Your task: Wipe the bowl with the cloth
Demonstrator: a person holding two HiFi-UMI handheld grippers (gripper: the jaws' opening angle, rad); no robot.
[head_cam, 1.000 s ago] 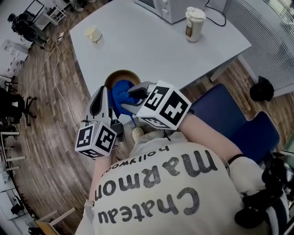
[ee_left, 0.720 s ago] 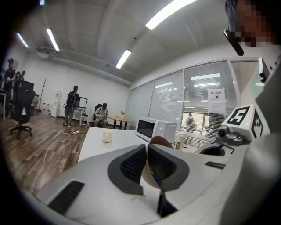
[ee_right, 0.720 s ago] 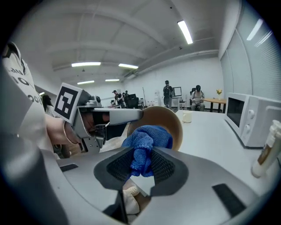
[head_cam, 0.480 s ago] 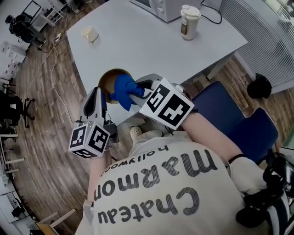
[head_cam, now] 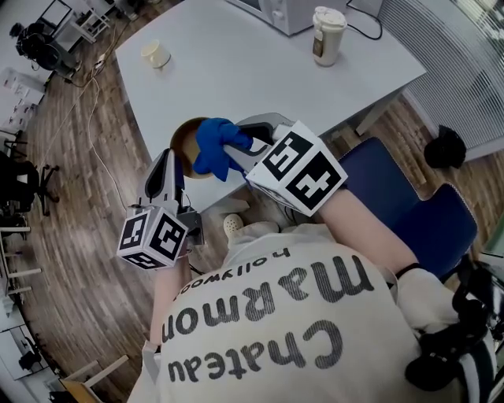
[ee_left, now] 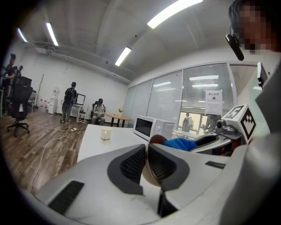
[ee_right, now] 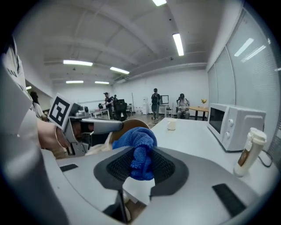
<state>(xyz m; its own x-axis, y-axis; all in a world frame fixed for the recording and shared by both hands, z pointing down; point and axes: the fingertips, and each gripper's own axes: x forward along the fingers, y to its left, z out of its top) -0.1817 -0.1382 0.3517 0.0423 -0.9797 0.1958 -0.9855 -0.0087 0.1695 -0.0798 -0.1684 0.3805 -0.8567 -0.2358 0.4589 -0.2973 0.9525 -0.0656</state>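
A brown bowl (head_cam: 187, 143) is held tilted just off the near edge of the white table (head_cam: 260, 71). My left gripper (head_cam: 172, 157) is shut on its left rim; in the left gripper view the rim (ee_left: 147, 172) is pinched between the two pads. My right gripper (head_cam: 236, 144) is shut on a bunched blue cloth (head_cam: 217, 145), which lies against the right side of the bowl's inside. In the right gripper view the cloth (ee_right: 141, 150) bulges out between the jaws, with the bowl (ee_right: 133, 125) just behind it.
On the table stand a microwave (head_cam: 283, 12), a lidded tumbler (head_cam: 328, 35) and a small white cup (head_cam: 156, 53). Blue chairs (head_cam: 386, 189) are at the right. Cables (head_cam: 98, 118) run over the wooden floor at the left. Several people stand far off.
My right gripper has swept the cloth across the bowl, from its near middle up toward its right rim. The left gripper and bowl have hardly moved.
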